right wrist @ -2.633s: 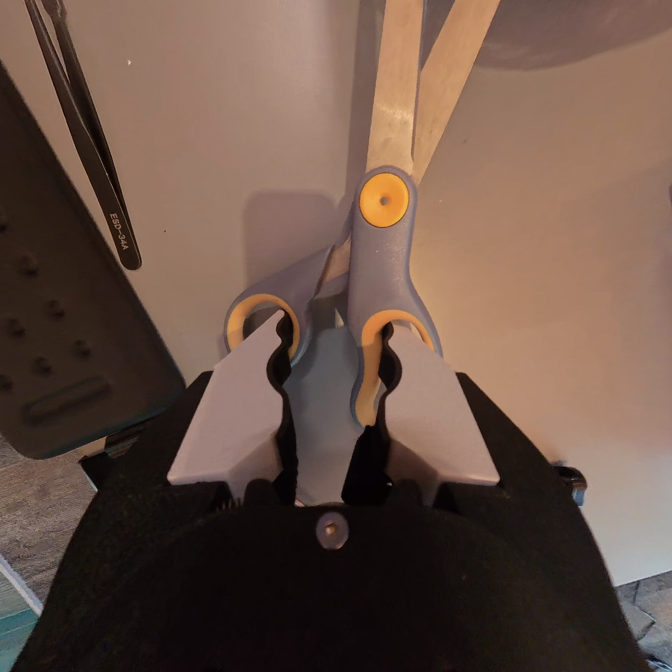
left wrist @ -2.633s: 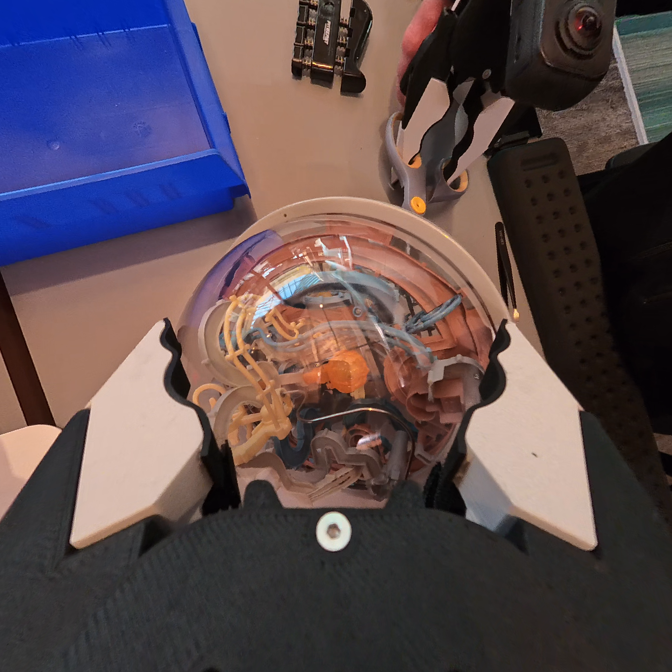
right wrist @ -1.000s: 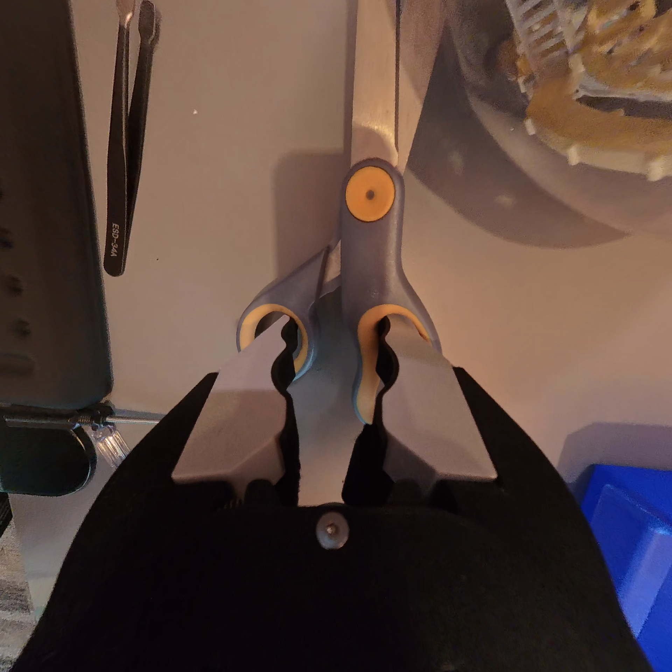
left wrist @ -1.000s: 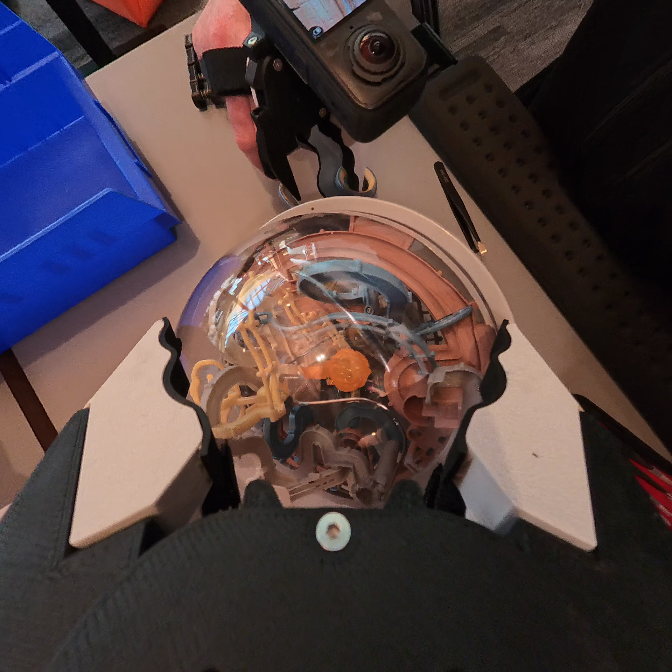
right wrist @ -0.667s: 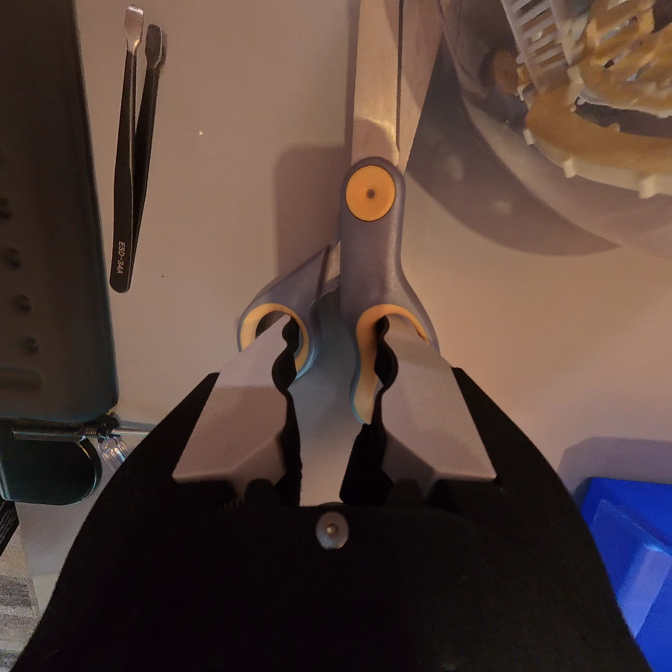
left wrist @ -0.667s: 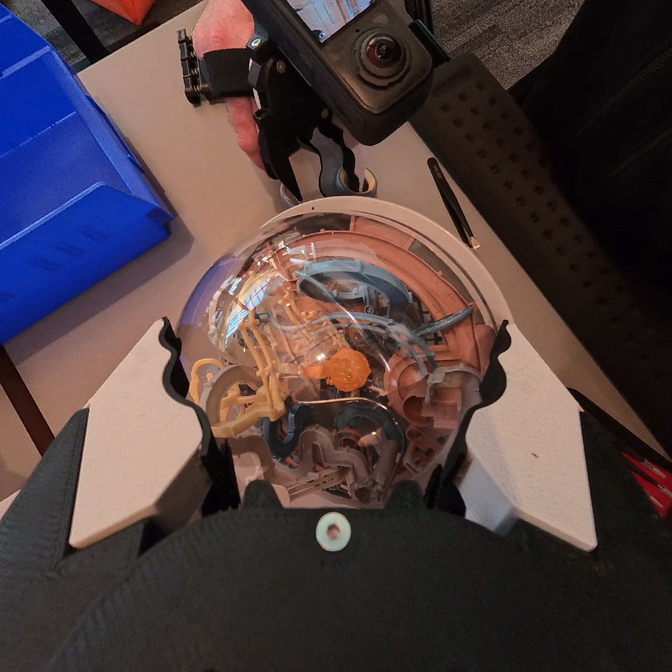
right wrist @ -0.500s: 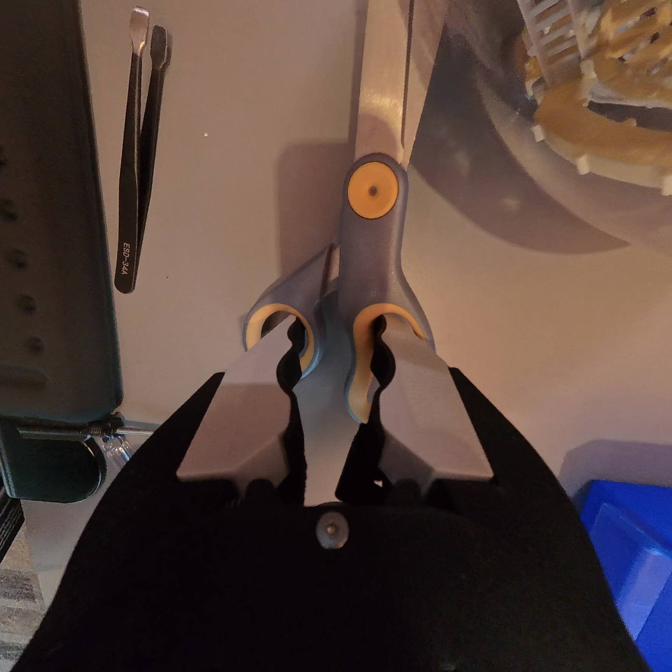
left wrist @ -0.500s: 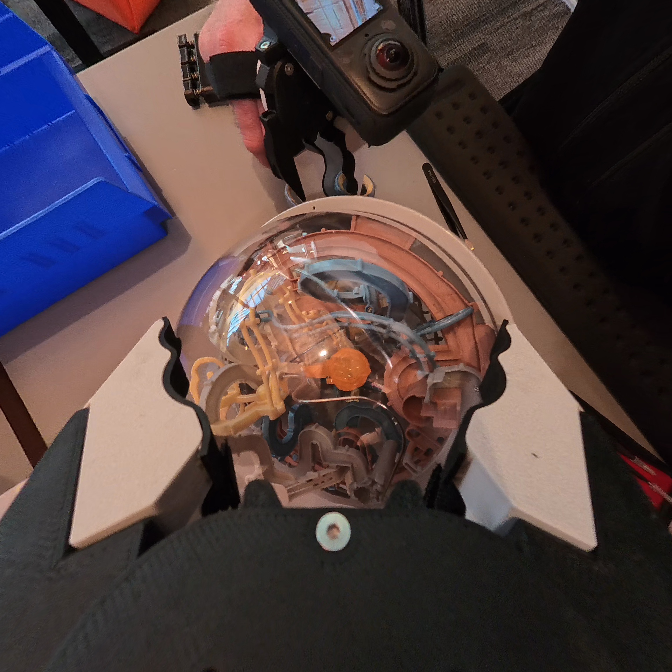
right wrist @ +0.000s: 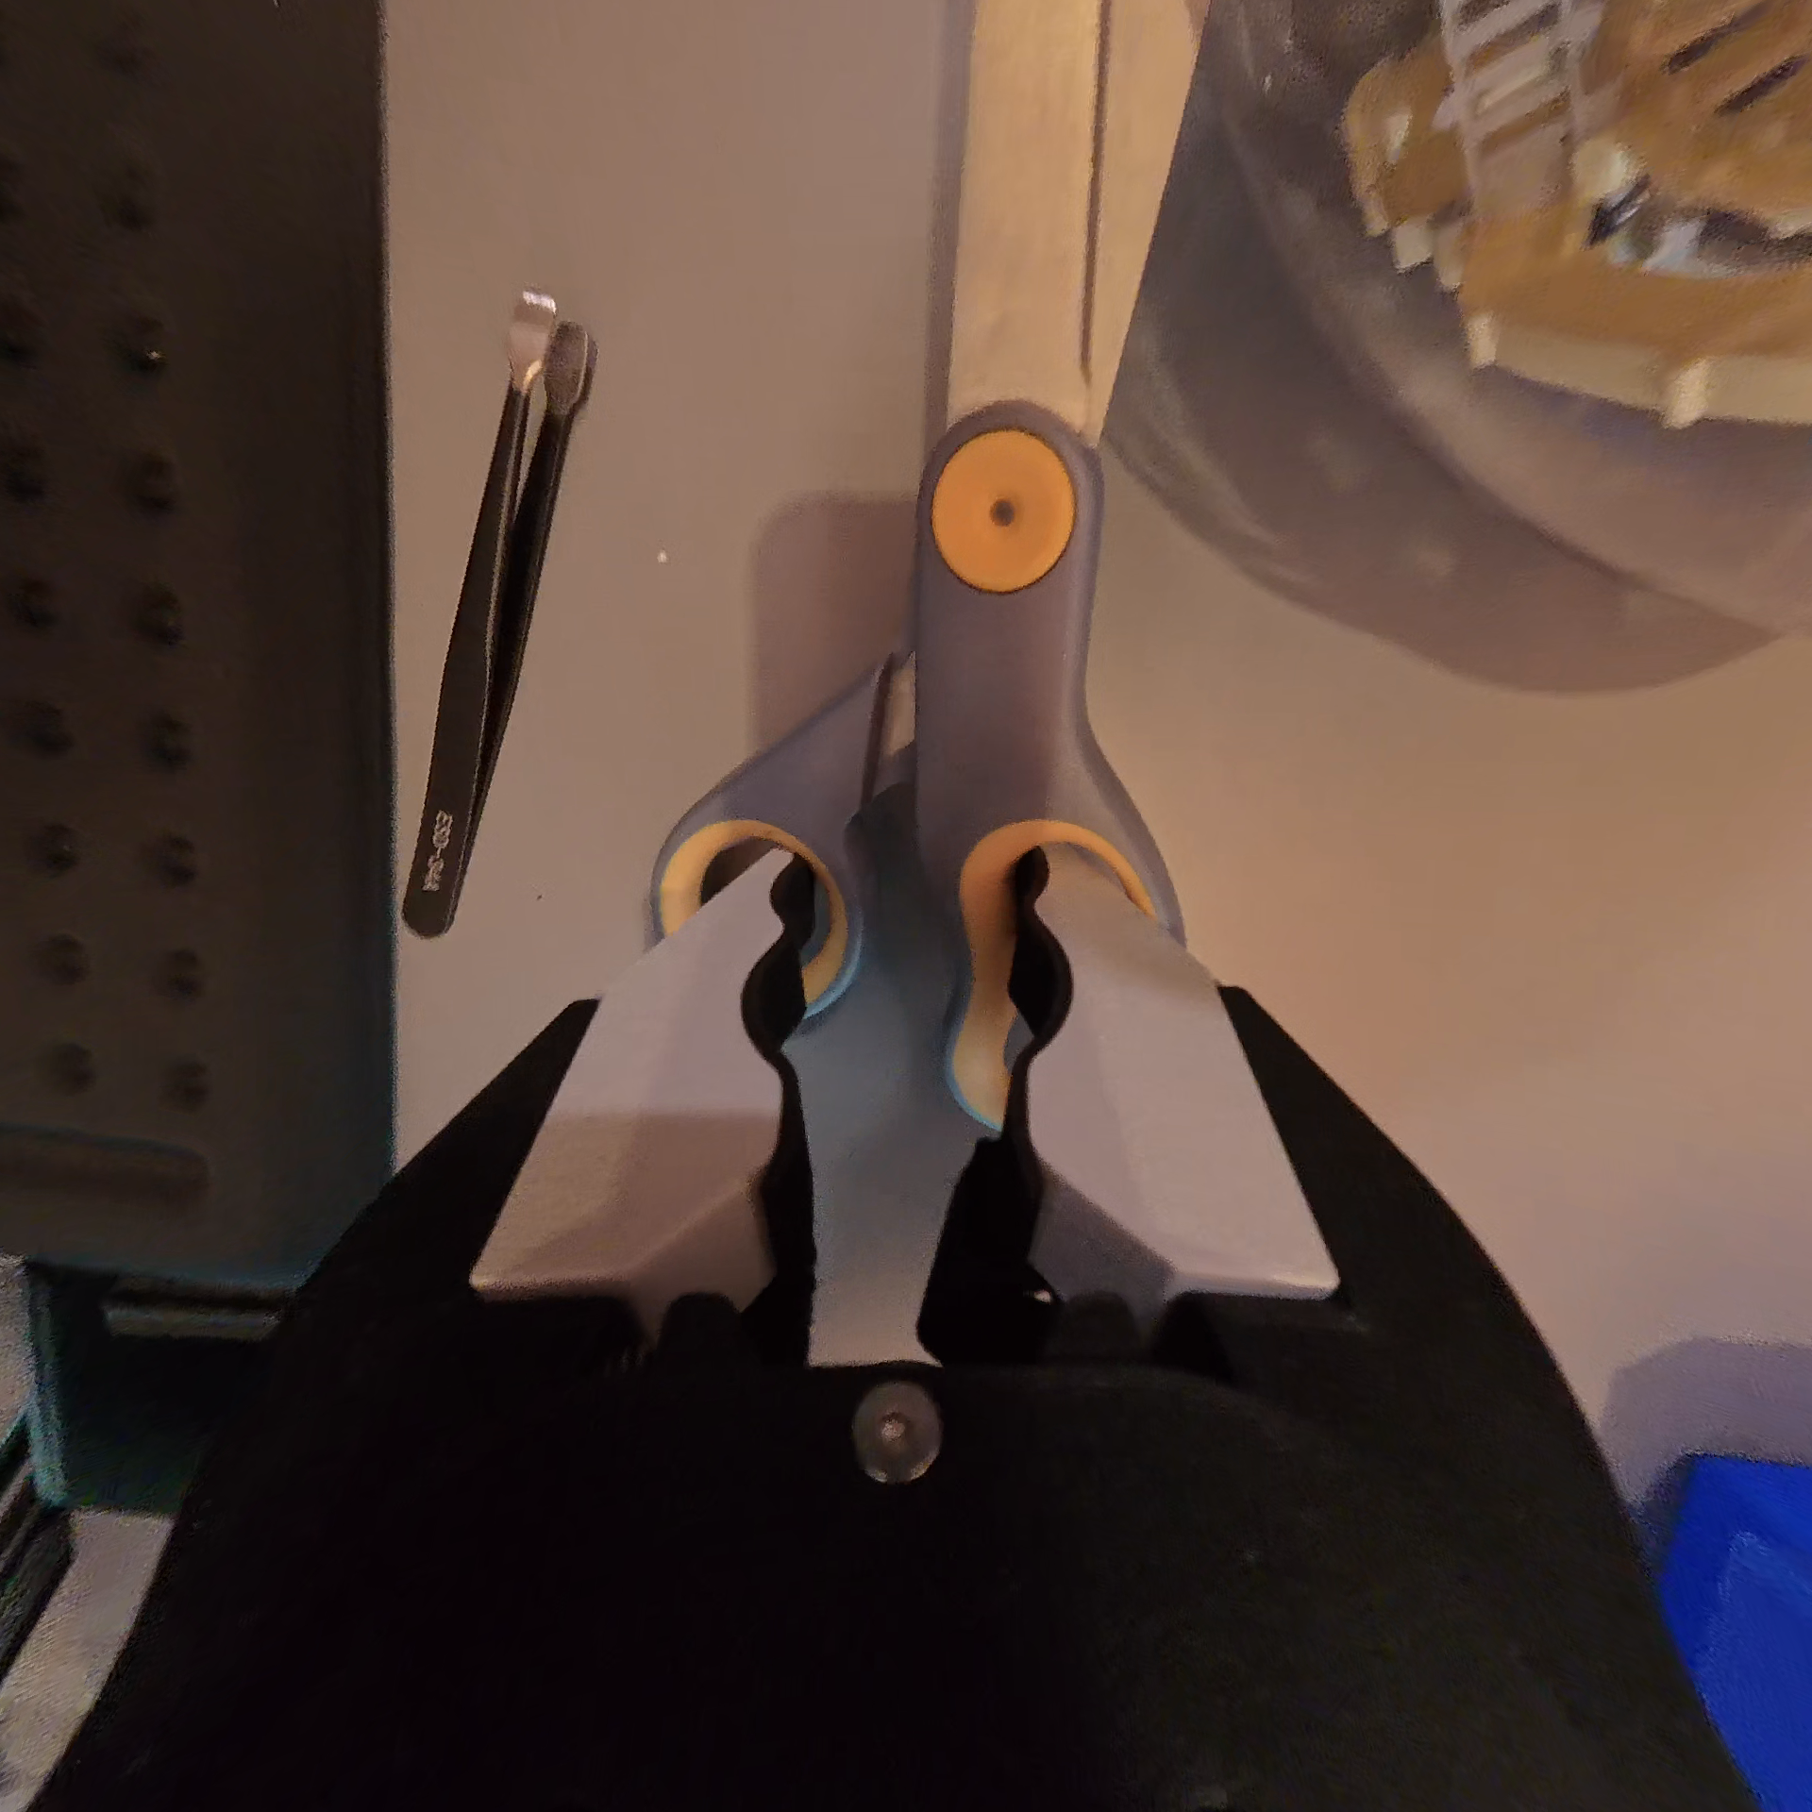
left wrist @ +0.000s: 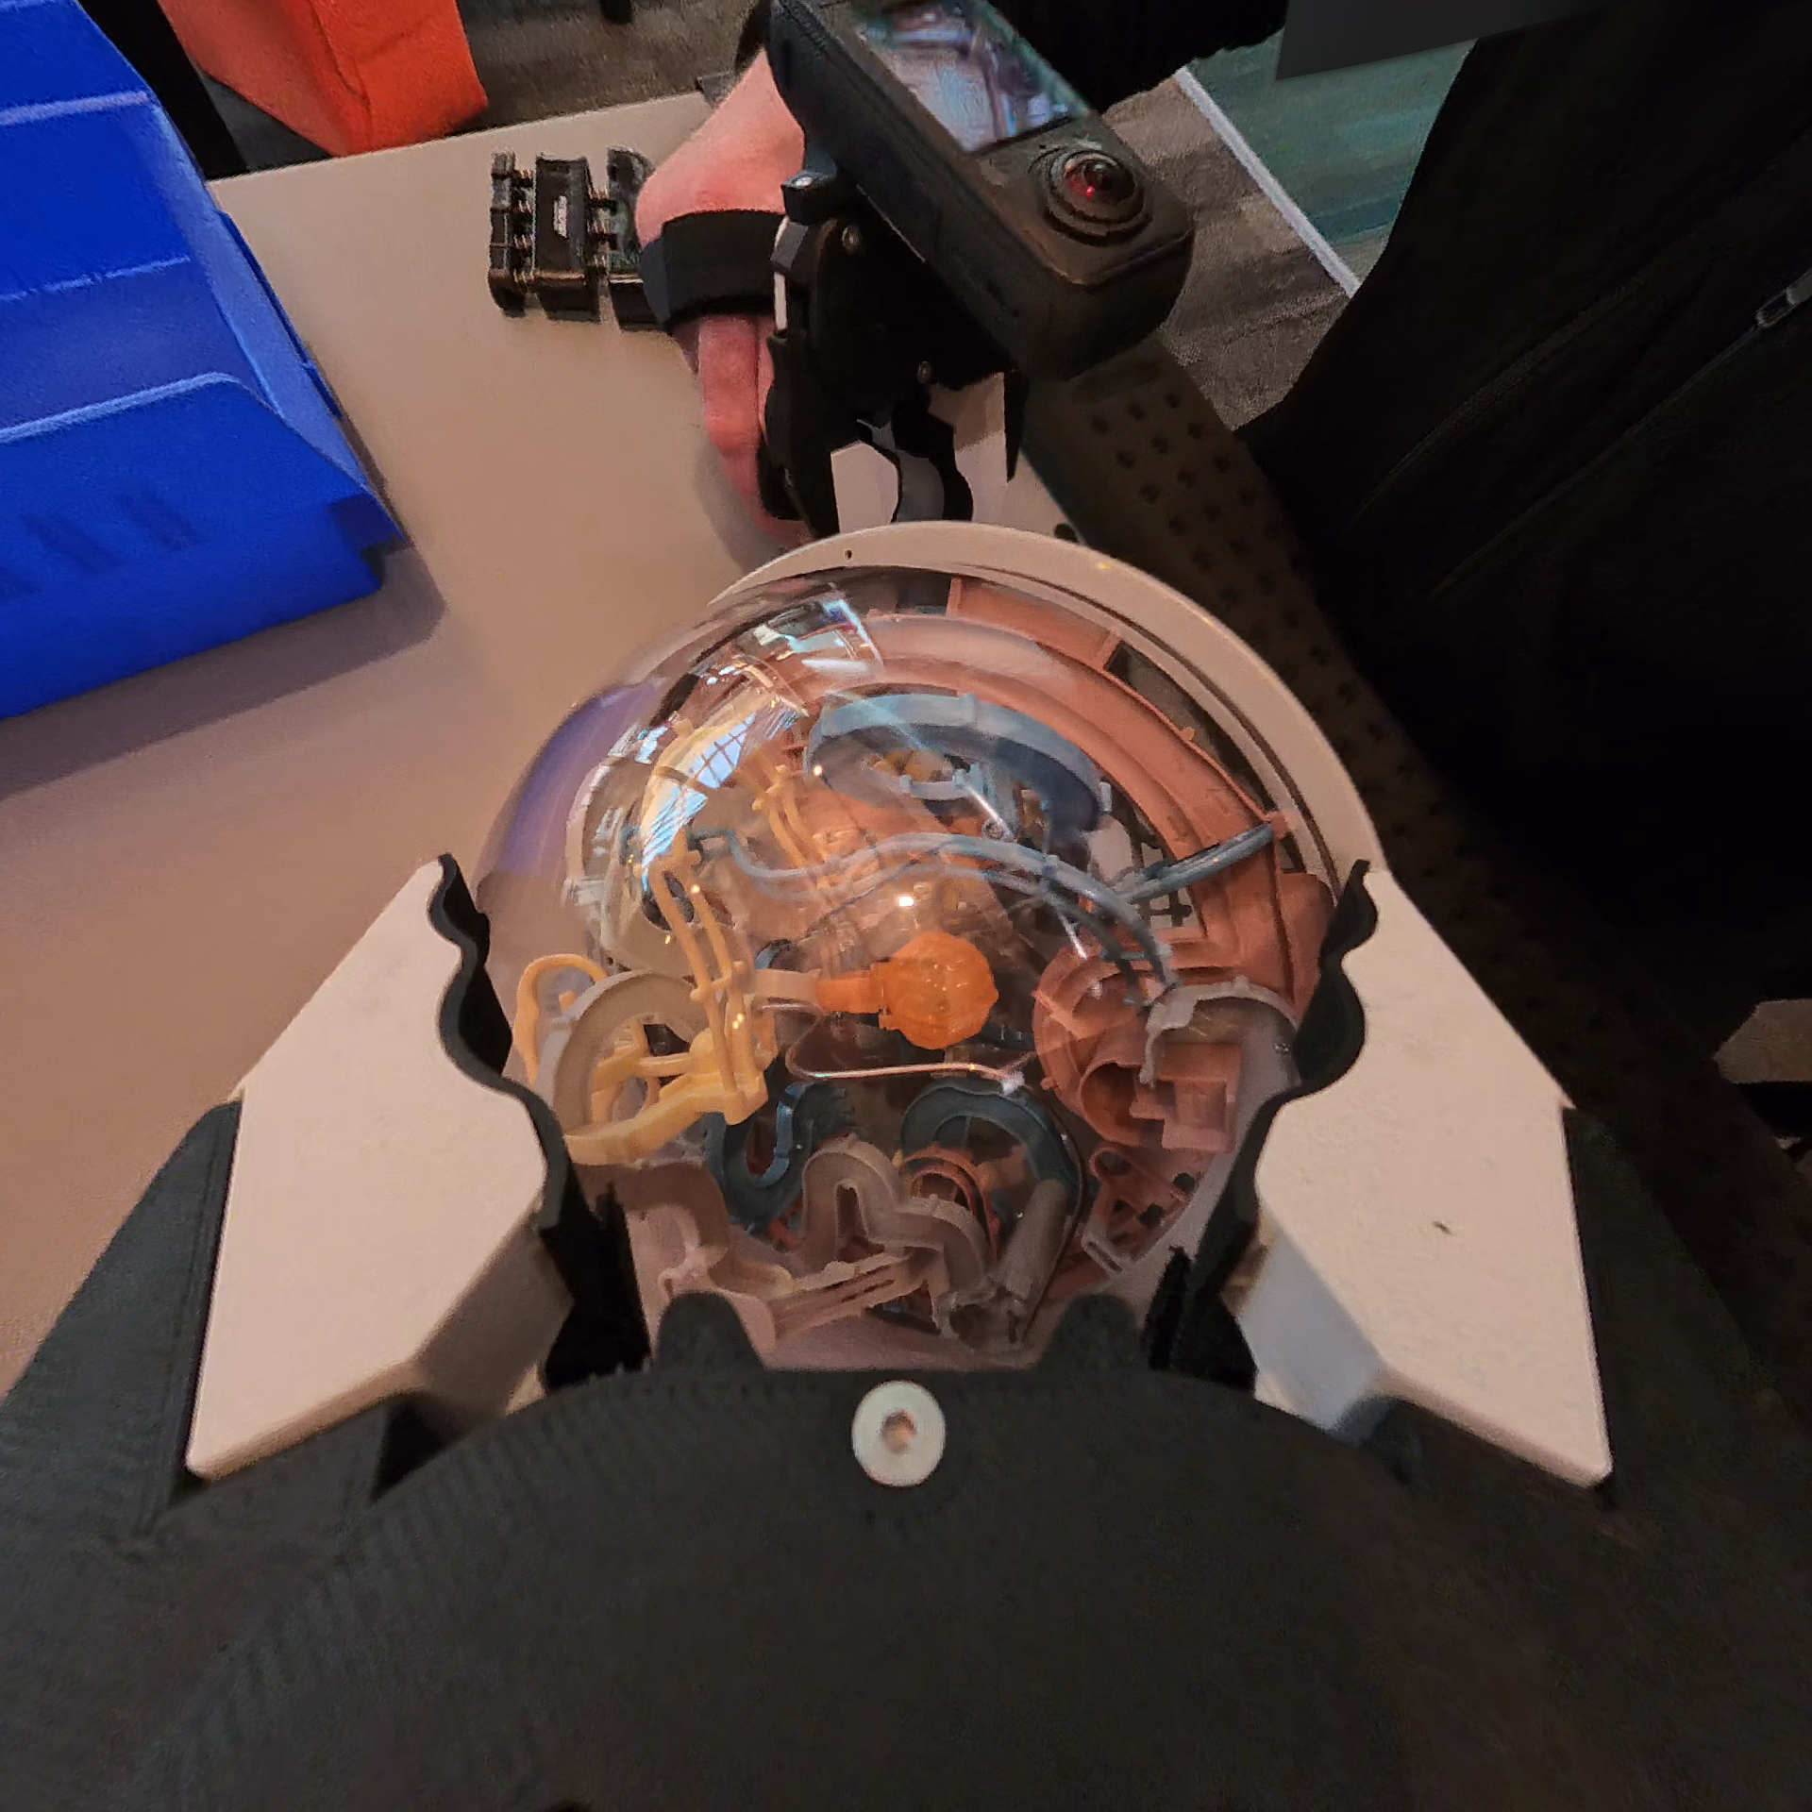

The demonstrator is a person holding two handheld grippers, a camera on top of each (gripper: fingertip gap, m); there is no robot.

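Observation:
My left gripper [left wrist: 902, 882] is shut on a clear maze ball [left wrist: 912, 1030] with coloured tracks inside and a white ring [left wrist: 1226, 628] around it, held above the beige table [left wrist: 490, 441]. My right gripper [right wrist: 907, 882] is shut on the grey and orange handles of a pair of scissors [right wrist: 1000, 706]; its fingertips sit in the two finger loops and the blades point away, nearly closed. In the left wrist view the right gripper [left wrist: 882, 490] is just beyond the ball, held by a hand [left wrist: 726, 196]. The ball's underside [right wrist: 1373, 490] shows at the upper right of the right wrist view.
A blue bin [left wrist: 147, 392] stands at the left of the table; its corner also shows in the right wrist view [right wrist: 1745, 1618]. Black tweezers [right wrist: 500, 628] lie beside a black perforated pad [right wrist: 176, 588]. A black clip-like tool [left wrist: 559, 235] lies at the far edge. An orange object [left wrist: 333, 59] is beyond the table. Across from one pair of fingers to the other is roughly 20 cm.
The scissor blades have come together. The right gripper has turned with the scissors, and the ball has come into its view at the upper right. Both grips are unchanged.

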